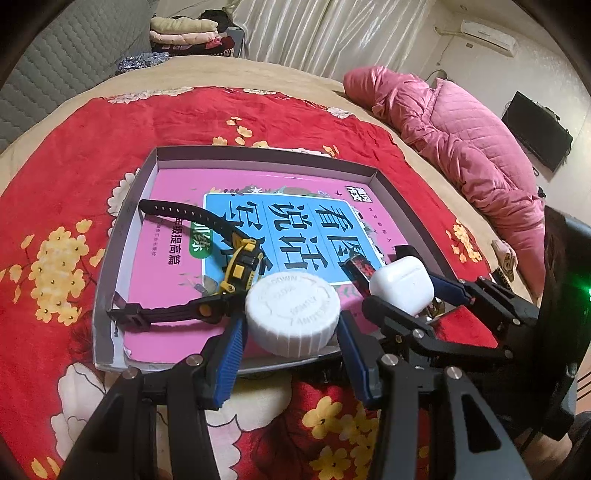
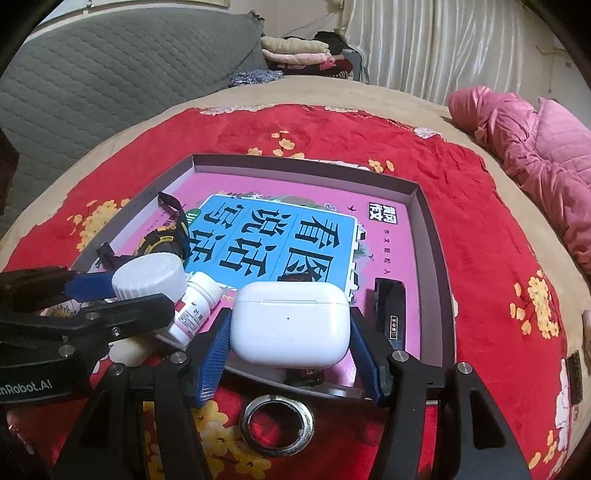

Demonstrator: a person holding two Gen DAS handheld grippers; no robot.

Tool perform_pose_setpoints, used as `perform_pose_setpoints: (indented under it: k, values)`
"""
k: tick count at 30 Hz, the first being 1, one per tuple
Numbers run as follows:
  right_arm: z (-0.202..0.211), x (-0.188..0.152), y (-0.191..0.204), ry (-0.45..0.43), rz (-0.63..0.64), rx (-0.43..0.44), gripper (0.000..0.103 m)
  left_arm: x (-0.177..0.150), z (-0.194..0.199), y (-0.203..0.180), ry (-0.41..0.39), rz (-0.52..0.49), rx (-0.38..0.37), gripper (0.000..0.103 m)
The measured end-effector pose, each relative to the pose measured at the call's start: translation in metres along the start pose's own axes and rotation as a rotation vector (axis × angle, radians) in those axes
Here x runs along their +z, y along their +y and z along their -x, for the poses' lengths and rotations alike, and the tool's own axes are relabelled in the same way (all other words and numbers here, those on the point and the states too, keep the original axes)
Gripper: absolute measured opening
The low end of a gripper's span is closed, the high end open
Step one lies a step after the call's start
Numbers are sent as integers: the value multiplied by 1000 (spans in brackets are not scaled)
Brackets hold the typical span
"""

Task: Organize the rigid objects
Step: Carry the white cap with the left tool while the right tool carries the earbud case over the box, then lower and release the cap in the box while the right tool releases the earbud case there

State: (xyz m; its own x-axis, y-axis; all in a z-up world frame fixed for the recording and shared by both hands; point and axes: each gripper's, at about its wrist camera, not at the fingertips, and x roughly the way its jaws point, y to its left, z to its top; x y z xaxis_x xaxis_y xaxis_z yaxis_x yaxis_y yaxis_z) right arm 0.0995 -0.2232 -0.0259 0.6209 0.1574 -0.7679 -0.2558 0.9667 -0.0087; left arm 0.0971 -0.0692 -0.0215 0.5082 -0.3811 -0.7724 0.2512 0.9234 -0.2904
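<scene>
A shallow grey box (image 1: 402,199) (image 2: 436,229) lies on the red flowered blanket with a pink and blue book (image 1: 295,218) (image 2: 280,236) inside. My left gripper (image 1: 291,325) (image 2: 144,284) is shut on a white pill bottle (image 1: 293,317) (image 2: 149,277), held over the box's near edge. My right gripper (image 2: 290,325) (image 1: 402,291) is shut on a white earbud case (image 2: 290,325) (image 1: 402,291), also over the near edge. A black and yellow watch (image 1: 236,269) (image 2: 164,236) lies on the book at the left. A small black device (image 2: 389,304) (image 1: 360,267) lies at the right.
A metal ring (image 2: 277,424) lies on the blanket just in front of the box. A second small white bottle (image 2: 194,306) lies in the box near my left gripper. A pink quilted jacket (image 1: 461,144) (image 2: 535,147) lies at the right. Folded clothes (image 1: 184,33) are stacked at the back.
</scene>
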Motion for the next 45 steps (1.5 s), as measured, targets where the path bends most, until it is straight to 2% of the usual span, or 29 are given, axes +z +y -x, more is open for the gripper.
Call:
perform_pose_setpoints:
  k: [31, 42, 45]
  values:
    - [-18, 14, -2, 132, 19, 17, 62, -1, -1, -3, -5, -14, 14, 50]
    - [-20, 15, -8, 149, -18, 54, 63, 0, 0, -3, -7, -18, 20, 50]
    - [-19, 15, -5, 140, 6, 44, 64, 0, -1, -3, -6, -12, 18, 50]
